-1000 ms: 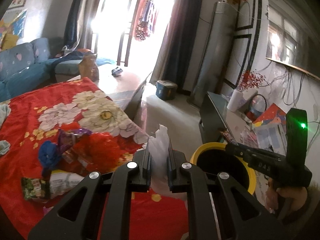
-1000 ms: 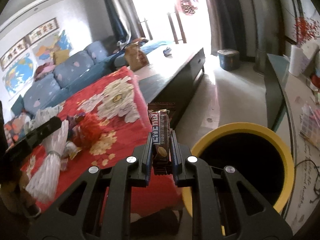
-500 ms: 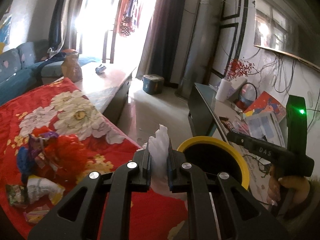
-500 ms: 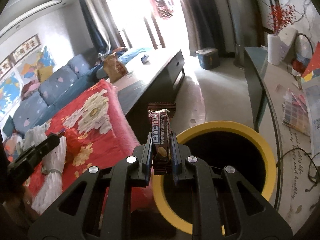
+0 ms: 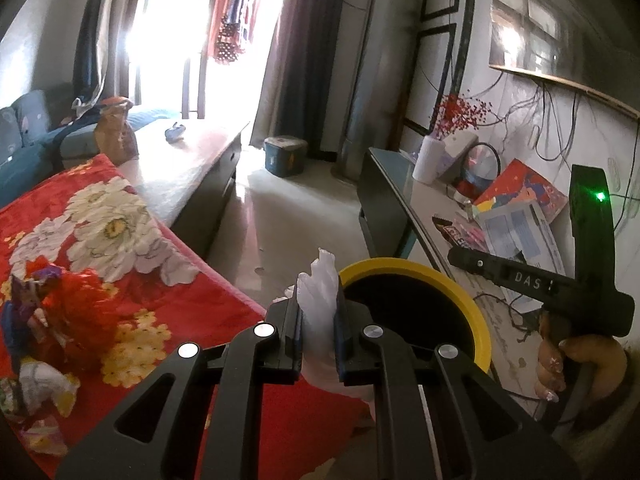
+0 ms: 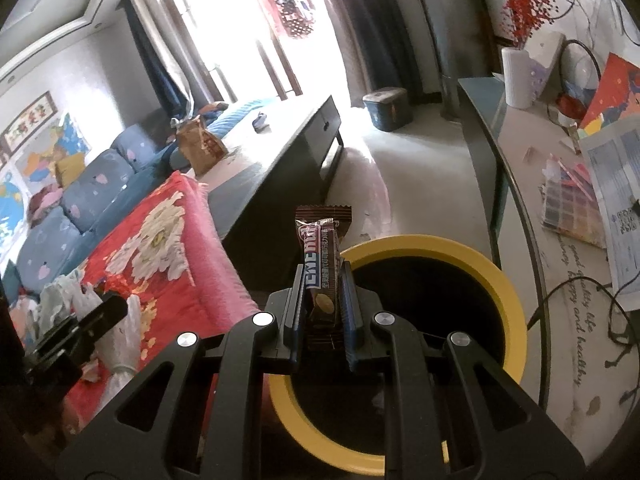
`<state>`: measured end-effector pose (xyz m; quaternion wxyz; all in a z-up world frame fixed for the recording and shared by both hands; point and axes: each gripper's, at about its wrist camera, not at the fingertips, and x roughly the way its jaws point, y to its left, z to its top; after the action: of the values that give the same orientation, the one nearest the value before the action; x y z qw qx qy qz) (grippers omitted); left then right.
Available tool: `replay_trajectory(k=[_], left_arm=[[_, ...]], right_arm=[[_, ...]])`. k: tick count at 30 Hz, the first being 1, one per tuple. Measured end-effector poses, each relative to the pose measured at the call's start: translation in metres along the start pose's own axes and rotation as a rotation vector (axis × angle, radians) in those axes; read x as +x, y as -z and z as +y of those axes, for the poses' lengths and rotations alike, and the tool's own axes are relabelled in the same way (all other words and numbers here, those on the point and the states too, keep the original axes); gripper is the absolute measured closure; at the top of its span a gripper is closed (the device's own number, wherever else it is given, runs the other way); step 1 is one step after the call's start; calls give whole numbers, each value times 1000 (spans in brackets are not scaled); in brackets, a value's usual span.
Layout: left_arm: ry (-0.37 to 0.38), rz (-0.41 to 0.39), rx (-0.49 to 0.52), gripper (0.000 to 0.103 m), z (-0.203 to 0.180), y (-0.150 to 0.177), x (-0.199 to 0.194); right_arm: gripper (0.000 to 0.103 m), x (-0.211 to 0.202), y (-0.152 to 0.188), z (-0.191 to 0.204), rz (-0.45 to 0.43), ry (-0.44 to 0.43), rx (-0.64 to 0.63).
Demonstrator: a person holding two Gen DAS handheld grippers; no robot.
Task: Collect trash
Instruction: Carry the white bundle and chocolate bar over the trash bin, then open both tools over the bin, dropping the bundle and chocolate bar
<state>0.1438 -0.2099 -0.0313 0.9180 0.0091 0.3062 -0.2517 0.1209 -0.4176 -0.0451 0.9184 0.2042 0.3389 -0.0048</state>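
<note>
My left gripper [image 5: 318, 312] is shut on a crumpled white plastic bag [image 5: 320, 292] and holds it at the left rim of the yellow-rimmed black trash bin [image 5: 472, 312]. My right gripper [image 6: 323, 296] is shut on a brown snack bar wrapper [image 6: 322, 252], held upright over the near left part of the bin [image 6: 508, 288]. The right gripper's body [image 5: 560, 284] shows in the left wrist view, to the right of the bin. More trash [image 5: 48, 312] lies in a pile on the red floral cloth [image 5: 132, 280].
A dark coffee table [image 6: 288, 152] with a brown paper bag [image 6: 198, 150] stands beyond the cloth. A glass side table [image 6: 568, 184] with papers and a white vase is right of the bin. A blue sofa [image 6: 80, 200] is far left. A blue box [image 5: 285, 156] sits on the floor.
Both grippers have moved right, from over the red cloth toward the bin. The bin's opening now lies directly under the wrapper, and the white bag is at its rim.
</note>
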Motion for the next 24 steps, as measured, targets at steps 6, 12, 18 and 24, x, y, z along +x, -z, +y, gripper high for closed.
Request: replay_trajectory(k=[6,12,18,24], left_arm=[[7,28,58,91,-17,1,19],[18,55,92,91,-35,4,42],[30,86,113,91,-47,11,69],[41,133,112,91,-51,20,96]], right_arm=[[92,5,-2,-14,21,12,28],[92,9,0,-33,35,30,70],[92,15,1,-53,56,48,108],[91,24,7,-63,92,40,126]])
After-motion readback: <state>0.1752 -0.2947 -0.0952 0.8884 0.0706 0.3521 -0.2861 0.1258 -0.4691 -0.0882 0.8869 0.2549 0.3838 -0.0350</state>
